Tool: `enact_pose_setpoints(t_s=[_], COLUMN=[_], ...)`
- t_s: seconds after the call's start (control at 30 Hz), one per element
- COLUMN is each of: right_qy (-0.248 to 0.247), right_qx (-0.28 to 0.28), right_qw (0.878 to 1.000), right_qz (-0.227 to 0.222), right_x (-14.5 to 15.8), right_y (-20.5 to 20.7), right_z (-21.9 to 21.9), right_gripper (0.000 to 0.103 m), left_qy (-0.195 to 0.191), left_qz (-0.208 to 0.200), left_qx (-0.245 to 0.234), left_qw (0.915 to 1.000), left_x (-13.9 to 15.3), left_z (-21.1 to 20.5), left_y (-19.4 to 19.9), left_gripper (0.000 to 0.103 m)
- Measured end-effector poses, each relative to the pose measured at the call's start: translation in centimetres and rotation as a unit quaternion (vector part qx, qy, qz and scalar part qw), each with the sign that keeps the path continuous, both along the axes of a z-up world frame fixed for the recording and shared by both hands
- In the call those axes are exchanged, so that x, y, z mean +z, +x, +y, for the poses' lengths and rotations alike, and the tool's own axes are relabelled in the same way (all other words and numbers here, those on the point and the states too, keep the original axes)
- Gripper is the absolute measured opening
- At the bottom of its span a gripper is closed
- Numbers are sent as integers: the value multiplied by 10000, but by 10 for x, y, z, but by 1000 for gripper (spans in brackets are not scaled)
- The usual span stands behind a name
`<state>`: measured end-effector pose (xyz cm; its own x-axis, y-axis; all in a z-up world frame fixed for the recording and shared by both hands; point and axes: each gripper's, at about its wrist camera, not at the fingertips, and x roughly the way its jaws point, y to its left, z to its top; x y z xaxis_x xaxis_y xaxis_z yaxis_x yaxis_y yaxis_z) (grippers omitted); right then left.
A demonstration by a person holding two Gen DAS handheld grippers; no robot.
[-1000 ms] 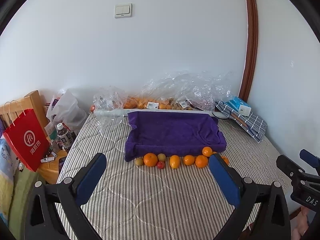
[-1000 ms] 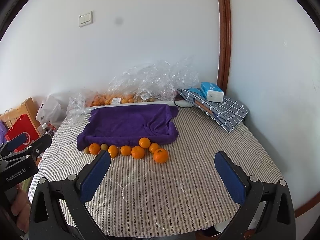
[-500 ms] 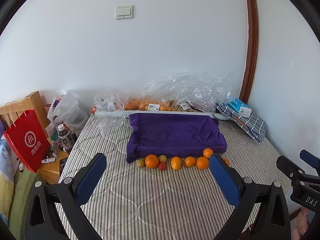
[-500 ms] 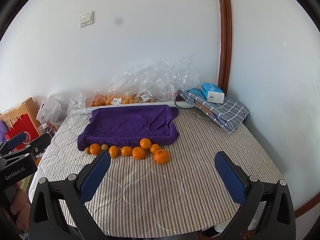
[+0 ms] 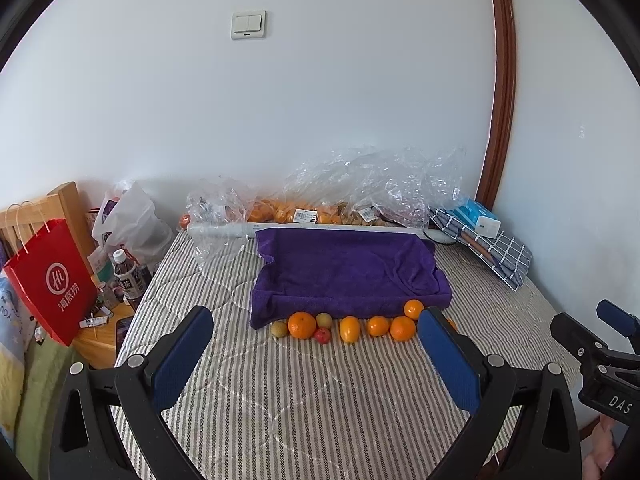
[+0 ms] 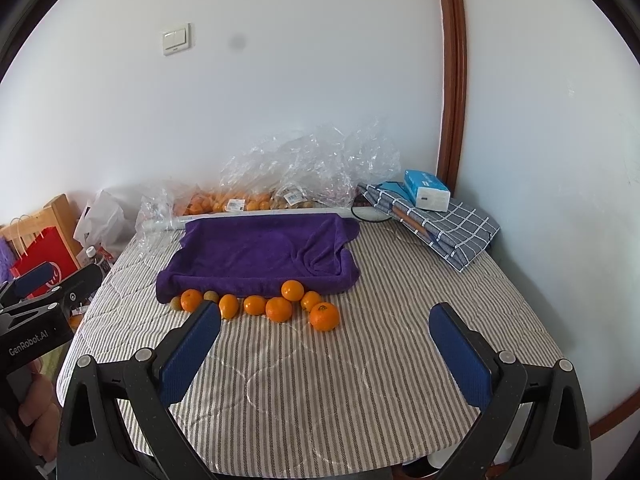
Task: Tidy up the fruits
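Observation:
A row of several oranges (image 5: 302, 325) (image 6: 324, 316), two small greenish fruits (image 5: 279, 329) and one small red fruit (image 5: 322, 335) lies on the striped bed cover along the front edge of a purple towel (image 5: 348, 270) (image 6: 260, 254). My left gripper (image 5: 316, 344) is open and empty, held above the cover in front of the fruit row. My right gripper (image 6: 324, 340) is open and empty, to the right of the row. Each gripper shows at the edge of the other's view.
Clear plastic bags with more oranges (image 5: 288, 212) (image 6: 240, 202) lie behind the towel by the wall. A folded checked cloth with a blue-white box (image 6: 426, 196) is at the back right. A red paper bag (image 5: 52, 280) and bottles stand left of the bed.
Both views have shifted slightly, with the fruit row a little farther and higher in the left wrist view. Both grippers remain open. No fruit has moved.

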<state>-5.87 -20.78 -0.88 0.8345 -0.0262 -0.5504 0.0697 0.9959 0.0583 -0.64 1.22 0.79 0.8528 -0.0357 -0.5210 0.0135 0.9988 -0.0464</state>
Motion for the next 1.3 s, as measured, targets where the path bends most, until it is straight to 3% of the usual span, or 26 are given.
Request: enact_pose_setpoints(t_s=[0.57,0.87,1.2,1.3], right_qy=[175,-97,-135,-81], right_qx=[160,26,189,240], right_qw=[9985,9972,9905,9882], right_qz=[484,740,1356,1508], right_x=[-36,-66,-129,-146], right_y=[60,90,123,127], right_z=[1,1,-1,-4], right_gripper=[103,103,103,102], left_qy=[-46,-115,-296,-170], left_qz=[374,569,1027,1144], left_qx=[177,357,491,508], left_qw=[9991,9977,9931,9920], left_x=[-38,-66,-108,-121], left_z=[18,36,55,58], left_y=[54,84,114,120], left_gripper=[103,103,102,102])
